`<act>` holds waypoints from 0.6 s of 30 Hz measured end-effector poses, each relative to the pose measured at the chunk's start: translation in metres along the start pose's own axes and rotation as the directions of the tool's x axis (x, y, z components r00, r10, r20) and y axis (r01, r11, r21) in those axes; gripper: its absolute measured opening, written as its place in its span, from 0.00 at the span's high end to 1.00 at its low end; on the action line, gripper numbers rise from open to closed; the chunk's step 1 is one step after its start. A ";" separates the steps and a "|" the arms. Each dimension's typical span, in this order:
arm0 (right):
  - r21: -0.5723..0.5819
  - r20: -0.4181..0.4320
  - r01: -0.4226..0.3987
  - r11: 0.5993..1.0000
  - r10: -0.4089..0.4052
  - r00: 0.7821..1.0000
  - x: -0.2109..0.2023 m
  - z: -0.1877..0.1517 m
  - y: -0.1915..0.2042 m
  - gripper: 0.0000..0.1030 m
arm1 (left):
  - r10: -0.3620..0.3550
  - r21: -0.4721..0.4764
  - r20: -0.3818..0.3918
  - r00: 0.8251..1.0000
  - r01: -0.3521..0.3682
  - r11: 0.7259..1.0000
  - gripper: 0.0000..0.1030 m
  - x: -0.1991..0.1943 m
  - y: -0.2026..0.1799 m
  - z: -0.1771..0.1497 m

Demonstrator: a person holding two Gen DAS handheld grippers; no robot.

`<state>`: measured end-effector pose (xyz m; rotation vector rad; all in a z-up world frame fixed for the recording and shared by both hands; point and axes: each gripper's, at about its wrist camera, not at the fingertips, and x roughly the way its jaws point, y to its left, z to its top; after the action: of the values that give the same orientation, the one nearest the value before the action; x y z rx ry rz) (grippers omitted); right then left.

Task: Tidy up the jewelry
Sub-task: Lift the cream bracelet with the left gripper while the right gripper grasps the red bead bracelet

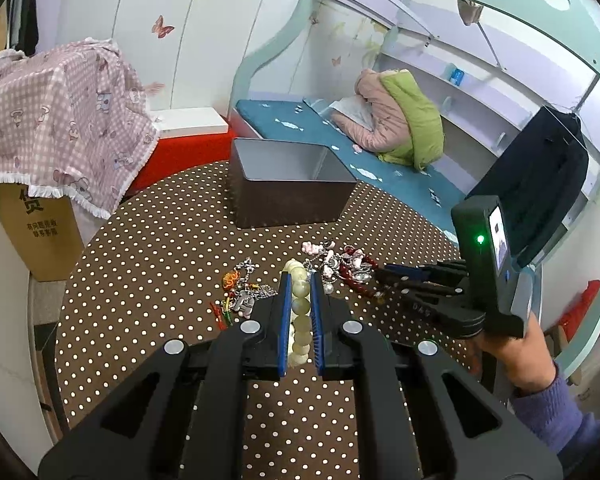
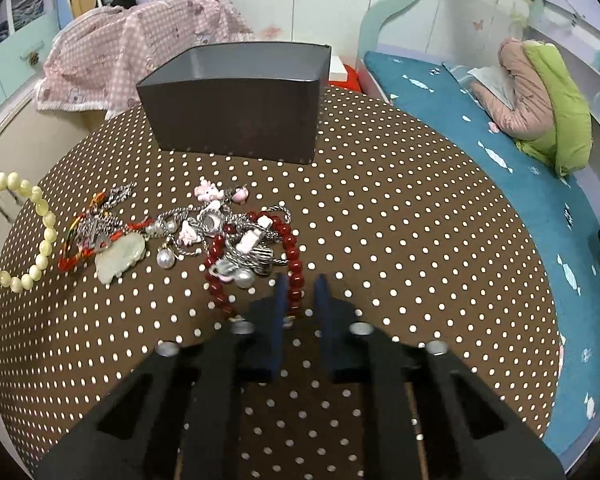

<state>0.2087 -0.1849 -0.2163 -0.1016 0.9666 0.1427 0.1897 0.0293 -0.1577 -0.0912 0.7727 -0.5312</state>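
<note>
A pile of jewelry (image 2: 204, 236) lies on the round brown polka-dot table (image 2: 420, 240) in front of an open grey box (image 2: 236, 116). My left gripper (image 1: 301, 280) is shut on a pale green bead bracelet (image 1: 301, 312), which hangs lifted at the left edge of the right wrist view (image 2: 40, 236). My right gripper (image 2: 300, 280) is low over the table, jaws narrowly apart around a dark red bead bracelet (image 2: 294, 256); it also shows in the left wrist view (image 1: 384, 274) at the pile's right side. The grey box (image 1: 284, 184) is empty as far as I see.
A pale jade pendant (image 2: 120, 258), pearls, silver chains and pink charms lie in the pile. A cardboard box under a pink checked cloth (image 1: 60, 120) stands left of the table. A blue-covered bench (image 2: 500, 168) with a pink and green jacket (image 2: 540, 96) runs along the right.
</note>
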 end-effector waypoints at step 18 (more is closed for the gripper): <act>-0.046 0.188 -0.083 0.995 0.091 0.978 -0.081 0.022 0.008 0.94 | -0.058 0.001 -0.022 0.998 0.058 0.998 0.91 0.003 -0.005 0.004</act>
<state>0.1798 -0.1795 -0.1368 -0.0792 0.7782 0.2474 0.1923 0.0231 -0.1552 -0.1064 0.7925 -0.5886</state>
